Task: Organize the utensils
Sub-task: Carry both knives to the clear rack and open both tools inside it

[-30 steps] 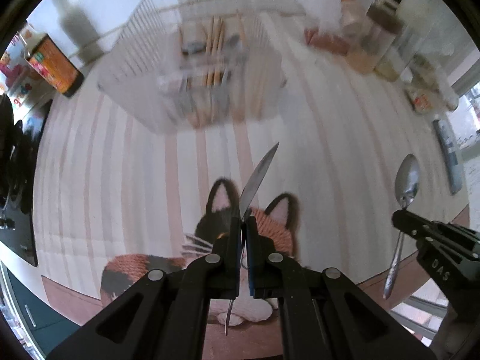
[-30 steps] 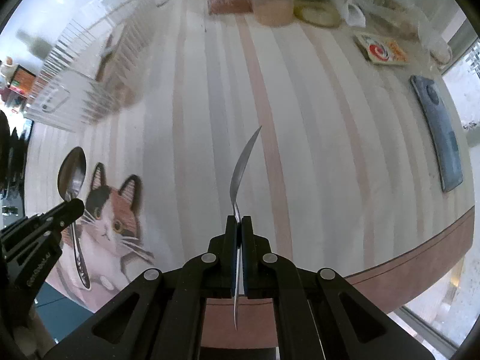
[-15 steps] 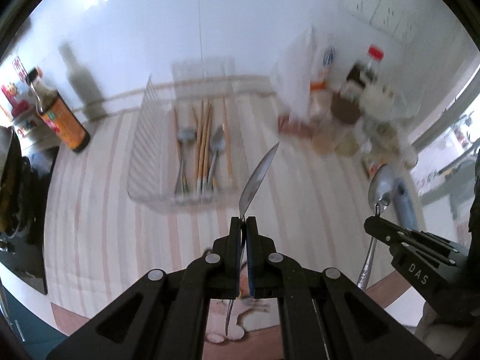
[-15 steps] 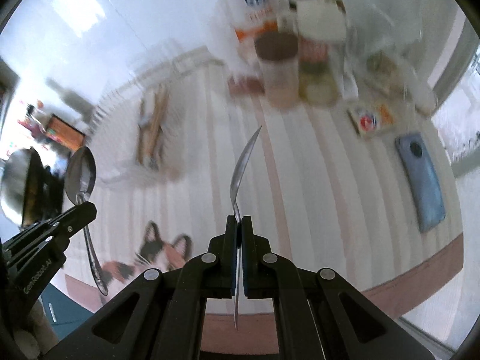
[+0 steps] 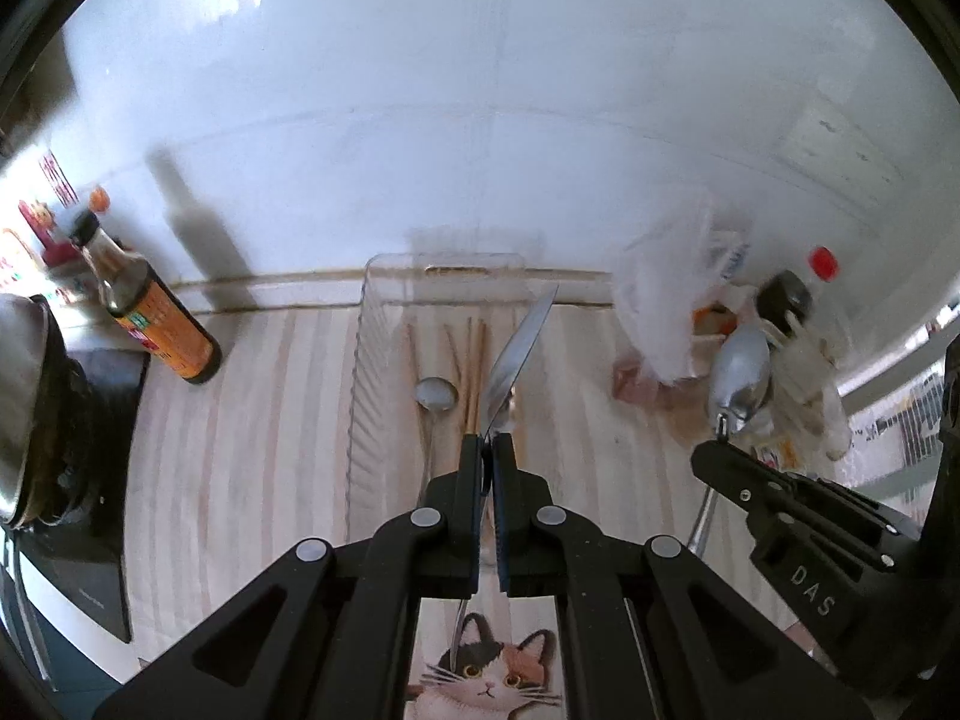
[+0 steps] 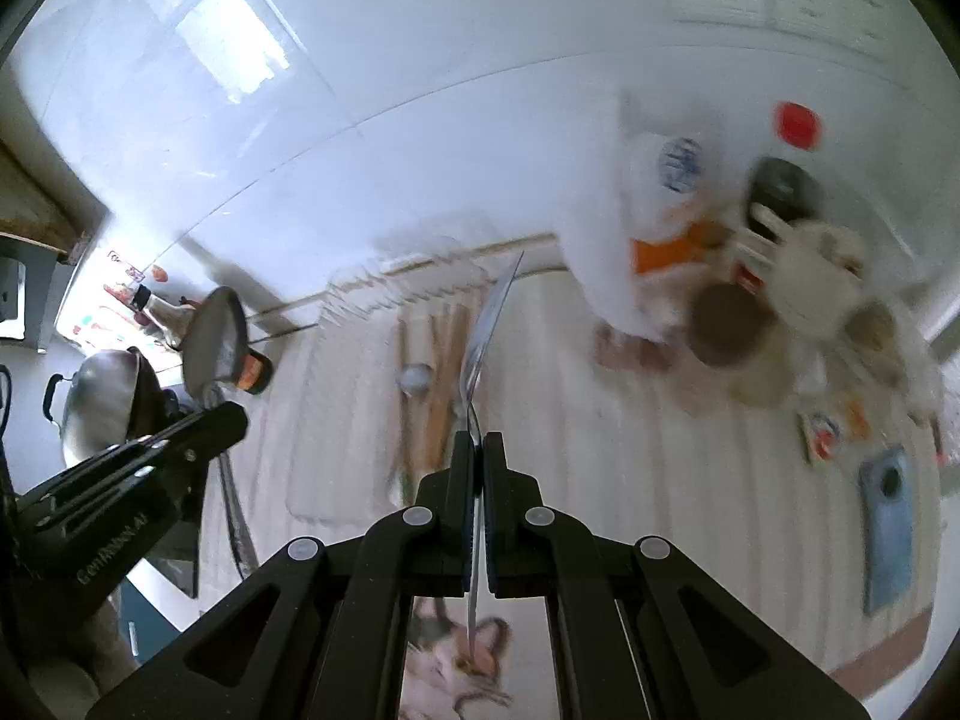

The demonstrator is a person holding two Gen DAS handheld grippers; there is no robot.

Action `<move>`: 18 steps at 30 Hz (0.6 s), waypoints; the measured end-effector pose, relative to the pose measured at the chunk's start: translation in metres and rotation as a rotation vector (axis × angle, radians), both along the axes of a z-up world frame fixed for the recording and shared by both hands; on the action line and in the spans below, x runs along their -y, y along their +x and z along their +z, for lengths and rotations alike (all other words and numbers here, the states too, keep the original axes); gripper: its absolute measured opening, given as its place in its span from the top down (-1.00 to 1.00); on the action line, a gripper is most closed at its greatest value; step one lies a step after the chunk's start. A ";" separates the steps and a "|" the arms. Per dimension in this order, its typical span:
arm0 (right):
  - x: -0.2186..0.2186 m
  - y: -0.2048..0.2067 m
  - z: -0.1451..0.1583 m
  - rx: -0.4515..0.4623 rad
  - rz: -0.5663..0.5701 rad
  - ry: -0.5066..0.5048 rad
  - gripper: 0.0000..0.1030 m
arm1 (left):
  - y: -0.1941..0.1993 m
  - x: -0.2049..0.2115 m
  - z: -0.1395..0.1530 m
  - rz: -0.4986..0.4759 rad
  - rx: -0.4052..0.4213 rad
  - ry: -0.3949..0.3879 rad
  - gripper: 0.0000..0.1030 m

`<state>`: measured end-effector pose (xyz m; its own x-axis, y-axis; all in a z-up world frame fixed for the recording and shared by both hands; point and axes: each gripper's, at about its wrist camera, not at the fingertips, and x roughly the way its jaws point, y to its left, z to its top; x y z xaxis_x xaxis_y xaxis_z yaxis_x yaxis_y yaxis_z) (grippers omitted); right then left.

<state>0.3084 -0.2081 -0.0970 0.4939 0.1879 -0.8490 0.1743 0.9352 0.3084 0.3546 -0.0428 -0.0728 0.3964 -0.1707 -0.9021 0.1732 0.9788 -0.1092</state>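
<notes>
Bright daylight; glare on the white wall (image 5: pixel 480 90); right view motion-blurred; fisheye-bent edges.

Black left gripper (image 5: pixel 489 450) clamps a silver spoon (image 5: pixel 519 348). Clear tray (image 5: pixel 366 372) at 12 o'clock holds tan chopsticks (image 5: pixel 474 360). Cream striped table (image 5: pixel 240 420); orange-labelled dark bottle (image 5: pixel 150 312) at 9; calico cat mat (image 5: pixel 486 678) at 6.

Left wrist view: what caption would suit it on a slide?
Left gripper and right gripper each hold a spoon above a clear tray.
</notes>
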 end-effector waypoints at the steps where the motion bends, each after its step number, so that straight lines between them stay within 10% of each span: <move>1: -0.005 0.013 -0.004 -0.007 0.013 0.001 0.95 | 0.009 -0.005 -0.007 0.014 -0.022 -0.004 0.98; 18: -0.035 0.097 -0.081 -0.187 0.103 0.067 0.94 | 0.064 -0.024 -0.074 0.089 -0.237 0.010 0.90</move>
<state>0.4049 -0.1730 -0.1784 0.3040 0.2886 -0.9079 0.1391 0.9293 0.3420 0.4181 -0.0193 -0.1463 0.1864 -0.1356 -0.9731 0.0567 0.9903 -0.1272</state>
